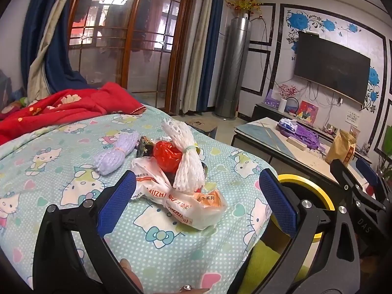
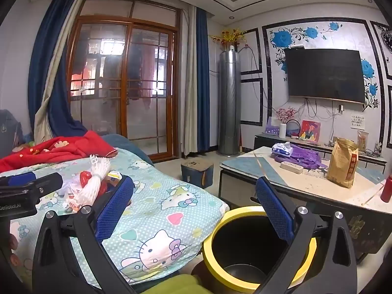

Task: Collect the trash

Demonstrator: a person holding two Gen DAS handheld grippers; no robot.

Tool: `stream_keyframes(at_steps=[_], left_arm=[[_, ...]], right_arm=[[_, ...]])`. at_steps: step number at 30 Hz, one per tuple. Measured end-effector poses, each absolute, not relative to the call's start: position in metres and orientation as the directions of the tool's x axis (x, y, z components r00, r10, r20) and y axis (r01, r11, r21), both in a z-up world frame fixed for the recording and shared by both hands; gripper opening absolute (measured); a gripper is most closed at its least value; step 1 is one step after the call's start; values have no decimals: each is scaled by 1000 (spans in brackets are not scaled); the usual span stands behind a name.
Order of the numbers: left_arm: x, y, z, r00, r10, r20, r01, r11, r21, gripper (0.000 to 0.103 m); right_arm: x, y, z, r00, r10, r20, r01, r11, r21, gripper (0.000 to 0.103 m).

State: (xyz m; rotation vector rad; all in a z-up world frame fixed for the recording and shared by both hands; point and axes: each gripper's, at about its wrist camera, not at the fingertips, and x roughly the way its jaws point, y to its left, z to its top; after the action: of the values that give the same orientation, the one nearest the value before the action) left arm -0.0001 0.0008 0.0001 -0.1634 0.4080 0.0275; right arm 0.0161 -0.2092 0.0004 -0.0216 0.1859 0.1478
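A pile of trash lies on the Hello Kitty bedsheet (image 1: 73,171): a white plastic bag with orange print (image 1: 186,198), a white foam net bundle (image 1: 187,161), a red wrapper (image 1: 169,155) and a lilac foam net (image 1: 115,153). My left gripper (image 1: 198,196) is open, its blue pads on either side of the white bag, just above the sheet. My right gripper (image 2: 196,203) is open and empty, over the bed's edge beside a black bin with a yellow rim (image 2: 220,223). The bin's rim also shows in the left wrist view (image 1: 306,183). The pile also shows in the right wrist view (image 2: 90,186).
A red quilt (image 1: 68,107) lies at the bed's far end. A coffee table (image 2: 313,186) to the right holds a brown paper bag (image 2: 343,166), purple bags (image 2: 303,156) and a power strip. A small stool (image 2: 197,171) stands on the floor. Something yellow-green (image 2: 171,284) lies below the bed's edge.
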Motion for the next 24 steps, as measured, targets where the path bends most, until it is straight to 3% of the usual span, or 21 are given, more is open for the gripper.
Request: stream_keyframes(at_steps=[24], left_arm=[[-2,1,1,919,2,-394,-67,986,-153,92]], right_arm=[[16,-208,1,973,148,-179,-153,988,-13,97]])
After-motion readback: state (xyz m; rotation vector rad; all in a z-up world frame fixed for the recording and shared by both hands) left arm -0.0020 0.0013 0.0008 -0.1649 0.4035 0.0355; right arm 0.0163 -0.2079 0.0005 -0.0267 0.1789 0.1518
